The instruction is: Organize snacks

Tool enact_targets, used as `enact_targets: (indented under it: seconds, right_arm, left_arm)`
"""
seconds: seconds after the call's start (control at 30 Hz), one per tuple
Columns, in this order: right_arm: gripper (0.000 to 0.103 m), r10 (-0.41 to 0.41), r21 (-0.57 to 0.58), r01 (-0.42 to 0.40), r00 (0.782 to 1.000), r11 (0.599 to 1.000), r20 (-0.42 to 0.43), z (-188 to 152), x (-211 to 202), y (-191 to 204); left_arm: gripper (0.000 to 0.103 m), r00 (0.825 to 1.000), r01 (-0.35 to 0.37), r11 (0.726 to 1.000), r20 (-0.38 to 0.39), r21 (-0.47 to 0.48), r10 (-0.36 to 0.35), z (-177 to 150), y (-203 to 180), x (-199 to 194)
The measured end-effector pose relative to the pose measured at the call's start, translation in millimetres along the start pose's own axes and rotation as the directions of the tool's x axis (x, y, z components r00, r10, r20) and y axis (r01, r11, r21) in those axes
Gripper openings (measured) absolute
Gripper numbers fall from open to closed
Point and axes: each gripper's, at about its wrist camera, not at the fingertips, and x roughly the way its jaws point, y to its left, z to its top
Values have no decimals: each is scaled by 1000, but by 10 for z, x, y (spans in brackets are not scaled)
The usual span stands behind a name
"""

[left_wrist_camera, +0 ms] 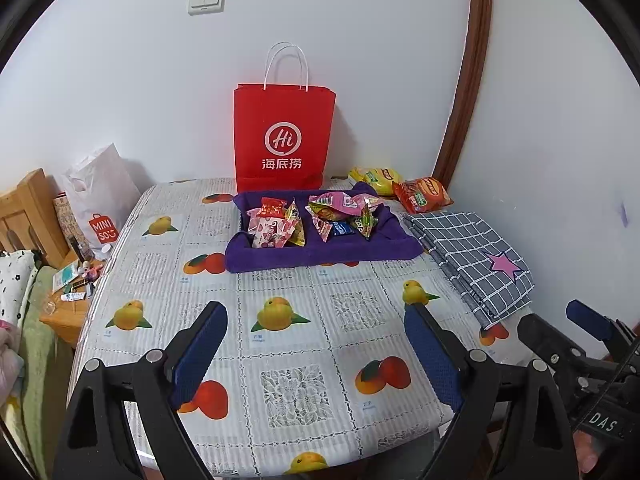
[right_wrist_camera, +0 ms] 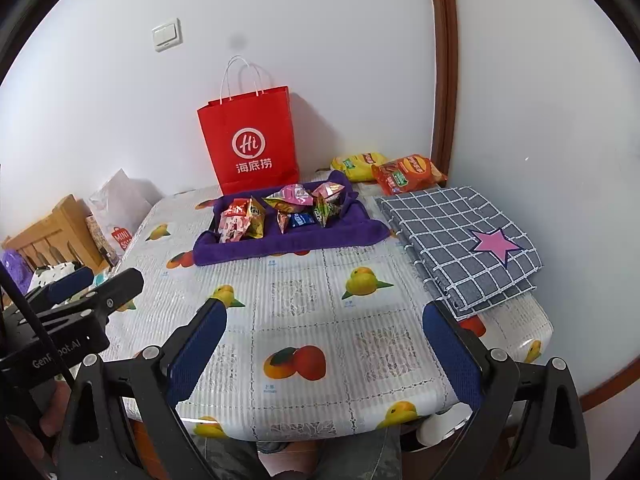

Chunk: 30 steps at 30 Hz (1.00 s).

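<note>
A purple cloth tray point(left_wrist_camera: 320, 258) point(right_wrist_camera: 288, 250) sits at the far middle of the table, with several small snack packets in two piles: pink and red ones on the left point(left_wrist_camera: 274, 228) point(right_wrist_camera: 240, 222), pink, green and blue ones on the right point(left_wrist_camera: 344, 216) point(right_wrist_camera: 308, 206). A yellow chip bag point(left_wrist_camera: 376, 178) point(right_wrist_camera: 358, 164) and a red chip bag point(left_wrist_camera: 422, 194) point(right_wrist_camera: 408, 172) lie behind the tray on the right. My left gripper point(left_wrist_camera: 316, 348) and my right gripper point(right_wrist_camera: 324, 348) are open and empty, above the near table edge.
A red paper bag point(left_wrist_camera: 284, 140) point(right_wrist_camera: 252, 140) stands against the wall behind the tray. A folded grey checked cloth with a pink star point(left_wrist_camera: 472, 256) point(right_wrist_camera: 460, 240) lies on the right. A bedside stand with clutter point(left_wrist_camera: 76, 280) is left of the table.
</note>
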Motion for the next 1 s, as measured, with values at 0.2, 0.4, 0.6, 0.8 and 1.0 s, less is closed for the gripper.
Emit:
enact_targets:
  seconds: [0.2, 0.4, 0.6, 0.8, 1.0]
  right_arm:
    - [98, 3, 6, -3, 1000, 1000, 7, -24, -45, 1]
    - [98, 4, 6, -4, 1000, 1000, 6, -24, -51, 16]
    - [98, 8, 23, -8, 1000, 1000, 1, -27, -45, -10]
    - [98, 9, 30, -9, 1000, 1000, -1, -36, -41, -15]
    - [98, 17, 34, -17, 1000, 999, 1, -38, -50, -15]
  left_arm:
    - [90, 1000, 4, 1000, 0, 1, -4, -2, -6, -16]
    - [90, 1000, 1, 1000, -2, -1, -1, -5, 0, -19]
    - [90, 1000, -1, 1000, -3, -3, 1, -10, 21, -28]
    - [90, 1000, -1, 1000, -5, -5, 1, -7, 24, -20]
    - [90, 1000, -1, 1000, -6, -8, 1, -15, 21, -12]
